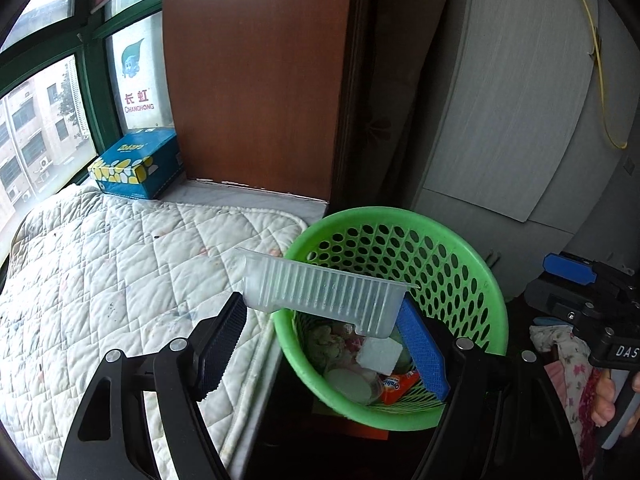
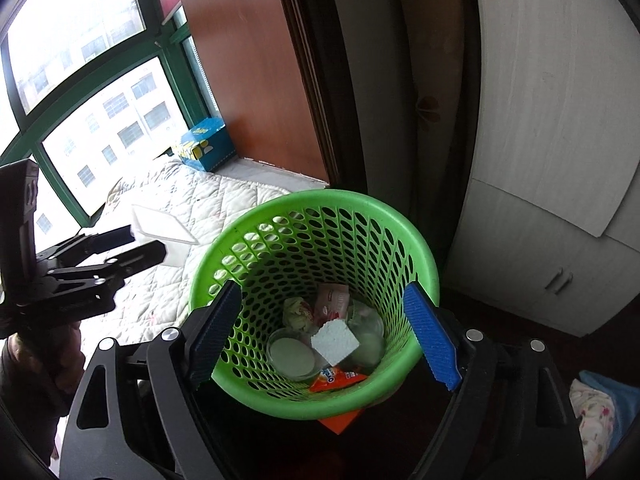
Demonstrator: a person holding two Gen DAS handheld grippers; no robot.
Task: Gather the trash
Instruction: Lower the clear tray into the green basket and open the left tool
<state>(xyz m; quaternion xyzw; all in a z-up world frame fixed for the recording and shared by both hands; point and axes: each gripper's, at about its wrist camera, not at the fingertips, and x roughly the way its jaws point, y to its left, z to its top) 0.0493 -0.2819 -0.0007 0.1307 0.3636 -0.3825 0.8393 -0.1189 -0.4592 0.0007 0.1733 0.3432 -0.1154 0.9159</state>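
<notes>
Left gripper (image 1: 320, 344) clamped around a clear ribbed plastic tray (image 1: 320, 294), blue-padded fingers (image 1: 422, 350) spread about as wide as the tray is long and pressing on its two ends. Tray held level and side-on, hanging over the near left rim of a round green perforated plastic wastebasket (image 1: 452, 264), partly above the basket's opening and partly above the edge of a white quilted mattress (image 1: 100, 264). Seen from the right wrist view as a pale translucent rectangle (image 2: 164, 232) at the tips of the left gripper (image 2: 148, 246), just left of the basket (image 2: 400, 224) and not inside it.

Right gripper (image 2: 324, 334) spread wide with nothing between its fingers, poised above the basket's near rim, one finger on each side of the opening, touching nothing that can be made out. Visible in the left wrist view as a black and blue tool (image 1: 588, 292) at the right edge, gripped by a hand (image 1: 612, 404).

Inside the basket: a white foam block (image 2: 335, 342), a round clear plastic cup lid (image 2: 291, 354), an orange snack wrapper (image 2: 338, 376), a pink-and-white packet (image 2: 332, 304) and a crumpled greenish wad (image 2: 296, 312).

Beyond the mattress, a blue and yellow tissue box (image 1: 136, 164) on the ledge by a green-framed window (image 1: 92, 64), next to a brown wooden panel (image 1: 256, 72). Pale grey cabinet doors (image 2: 552, 128) standing behind the basket.
</notes>
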